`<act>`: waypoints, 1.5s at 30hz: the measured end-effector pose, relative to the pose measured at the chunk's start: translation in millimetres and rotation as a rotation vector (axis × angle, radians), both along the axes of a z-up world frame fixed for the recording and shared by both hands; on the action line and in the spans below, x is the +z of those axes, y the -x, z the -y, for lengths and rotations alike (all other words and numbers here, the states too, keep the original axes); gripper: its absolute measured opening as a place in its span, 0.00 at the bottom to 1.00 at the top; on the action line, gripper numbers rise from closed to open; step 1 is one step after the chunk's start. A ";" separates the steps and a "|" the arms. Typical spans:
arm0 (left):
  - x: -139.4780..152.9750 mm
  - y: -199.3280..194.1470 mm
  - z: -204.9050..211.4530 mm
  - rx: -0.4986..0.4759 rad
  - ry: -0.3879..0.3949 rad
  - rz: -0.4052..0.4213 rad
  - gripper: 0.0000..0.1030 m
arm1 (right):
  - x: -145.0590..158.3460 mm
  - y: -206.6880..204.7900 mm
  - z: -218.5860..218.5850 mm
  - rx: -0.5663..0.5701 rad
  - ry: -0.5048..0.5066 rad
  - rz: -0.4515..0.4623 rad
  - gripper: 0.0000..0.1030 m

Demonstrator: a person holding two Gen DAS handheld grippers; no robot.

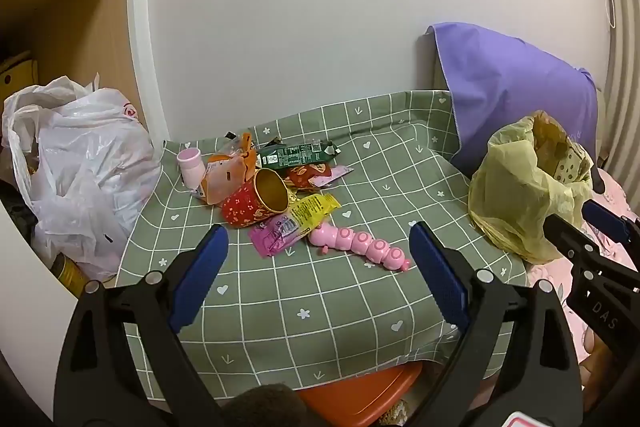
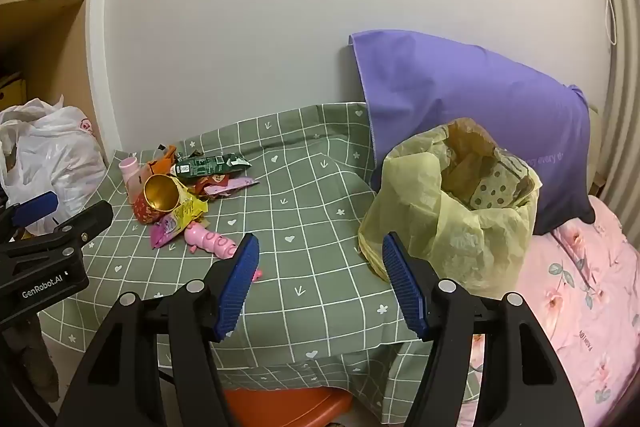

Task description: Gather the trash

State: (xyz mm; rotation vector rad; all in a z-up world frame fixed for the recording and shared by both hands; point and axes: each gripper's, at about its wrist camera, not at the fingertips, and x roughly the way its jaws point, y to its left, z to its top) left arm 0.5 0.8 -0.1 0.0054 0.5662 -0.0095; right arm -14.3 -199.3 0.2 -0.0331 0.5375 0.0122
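Both hand-held grippers, left and right, gape empty; the crinkly pink-and-yellow foil wrapper looks light and slippery, best pinched at an edge.

On the green checked cloth, a heap of wrappers and a red cup on its side lie near the far left corner, a pink caterpillar toy just beside them. A yellow bag stands at the right edge. The left gripper hovers, jaws spread and empty; the right gripper enters from the right.
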 end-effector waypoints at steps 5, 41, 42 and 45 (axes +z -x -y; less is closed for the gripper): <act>0.0 -0.9 -1.7 -0.007 -0.003 0.003 0.85 | 2.3 0.1 2.5 -0.009 -0.001 0.013 0.59; 0.1 4.9 11.6 -0.049 -0.005 0.006 0.85 | 1.8 4.4 19.6 -0.032 -0.022 0.015 0.59; 0.2 4.8 11.4 -0.050 -0.005 0.006 0.85 | 1.8 4.4 19.4 -0.032 -0.021 0.016 0.59; 0.6 4.5 11.3 -0.051 -0.007 0.008 0.85 | 1.8 4.5 21.7 -0.036 -0.027 0.016 0.59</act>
